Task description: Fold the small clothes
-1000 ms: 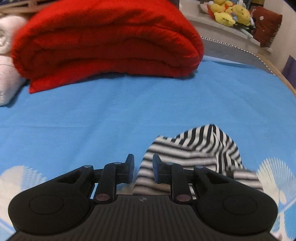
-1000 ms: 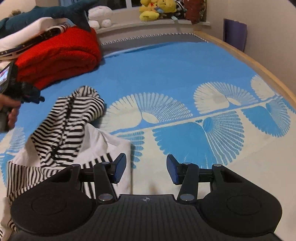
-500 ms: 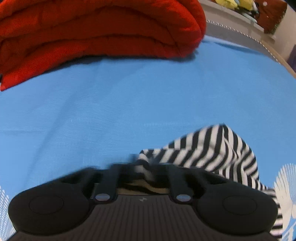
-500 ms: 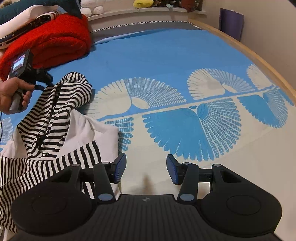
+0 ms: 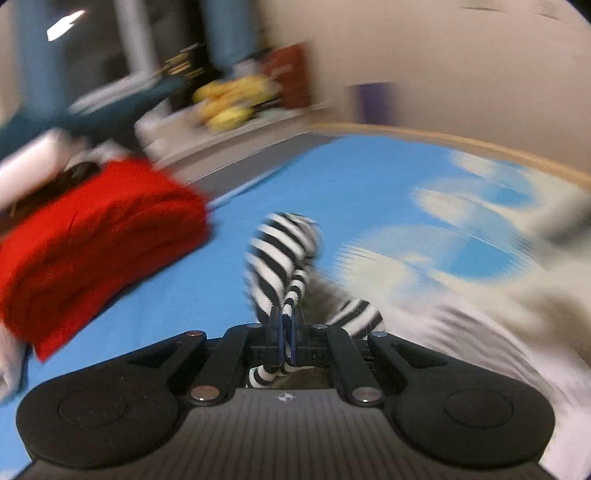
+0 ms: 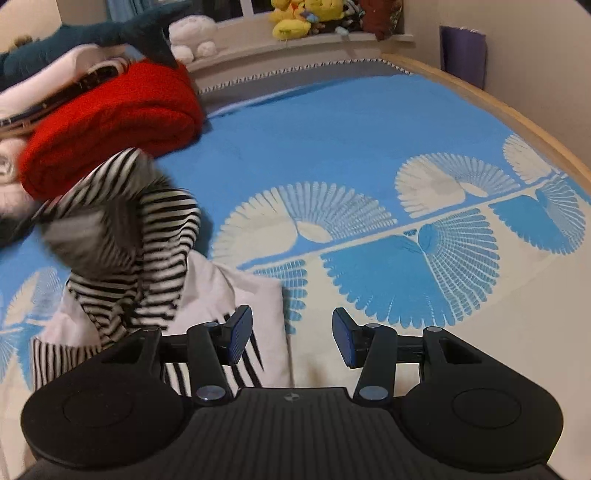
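A small black-and-white striped garment with white panels lies bunched on the blue patterned bed cover at the left of the right wrist view. My left gripper is shut on a striped fold of the garment and holds it lifted off the cover; this view is blurred by motion. In the right wrist view the lifted striped part is smeared at the left. My right gripper is open and empty, hovering over the cover just right of the garment's white edge.
A folded red blanket lies at the back left, with white bedding and a dark blue plush shark behind it. Yellow plush toys sit on the far ledge. A wooden bed edge runs along the right.
My left gripper has closed on the striped garment and swung up and to the right with it, lifting that part. My right gripper has stayed open, nearly in place.
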The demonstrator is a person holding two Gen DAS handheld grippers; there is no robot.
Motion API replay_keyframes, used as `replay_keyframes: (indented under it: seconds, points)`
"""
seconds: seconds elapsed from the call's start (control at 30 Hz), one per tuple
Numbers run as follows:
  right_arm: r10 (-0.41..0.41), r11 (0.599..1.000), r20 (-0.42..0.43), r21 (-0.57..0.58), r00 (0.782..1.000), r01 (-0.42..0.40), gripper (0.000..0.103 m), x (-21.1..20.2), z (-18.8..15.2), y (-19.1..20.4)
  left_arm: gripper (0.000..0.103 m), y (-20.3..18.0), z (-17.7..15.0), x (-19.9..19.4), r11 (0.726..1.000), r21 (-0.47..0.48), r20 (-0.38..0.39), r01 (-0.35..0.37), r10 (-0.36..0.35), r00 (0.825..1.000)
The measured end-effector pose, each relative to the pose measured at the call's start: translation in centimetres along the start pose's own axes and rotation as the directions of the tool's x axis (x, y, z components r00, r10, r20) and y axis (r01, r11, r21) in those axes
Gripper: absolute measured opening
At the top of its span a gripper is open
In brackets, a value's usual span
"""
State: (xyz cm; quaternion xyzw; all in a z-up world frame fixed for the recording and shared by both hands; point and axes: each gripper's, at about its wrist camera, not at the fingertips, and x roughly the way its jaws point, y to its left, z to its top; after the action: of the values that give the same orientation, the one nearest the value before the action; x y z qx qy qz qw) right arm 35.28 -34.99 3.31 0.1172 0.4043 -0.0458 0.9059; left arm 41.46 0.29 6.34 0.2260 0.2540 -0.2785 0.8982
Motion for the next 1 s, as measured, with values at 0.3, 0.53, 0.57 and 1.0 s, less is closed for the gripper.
replay_keyframes:
  seconds: [0.3,0.53,0.57,1.0]
  points:
    - [0.019,0.996,0.070,0.081,0.997,-0.025,0.050,-2.7,-0.4,-0.1,0.029,-1.8,-6.6,-16.0,0.851,-0.515,-0.180,-0.103,0.010,0.984]
    - [0.125,0.987,0.014,0.097,0.992,-0.126,0.050,-1.9,-1.8,2.4,0.045,1.3,-11.0,-9.3,0.553,-0.769,-0.349,-0.320,0.055,0.935]
    - [0.154,0.982,-0.010,0.110,0.988,-0.152,0.050,-1.5,-2.0,2.8,0.054,1.4,-11.4,-8.3,0.545,-0.774,-0.369,-0.322,0.025,0.929]
    - [0.313,0.945,-0.402,0.222,0.861,-0.240,0.027,5.9,-7.4,8.8,0.007,0.7,-15.9,-5.5,0.434,-0.846,-0.404,-0.309,-0.146,0.903]
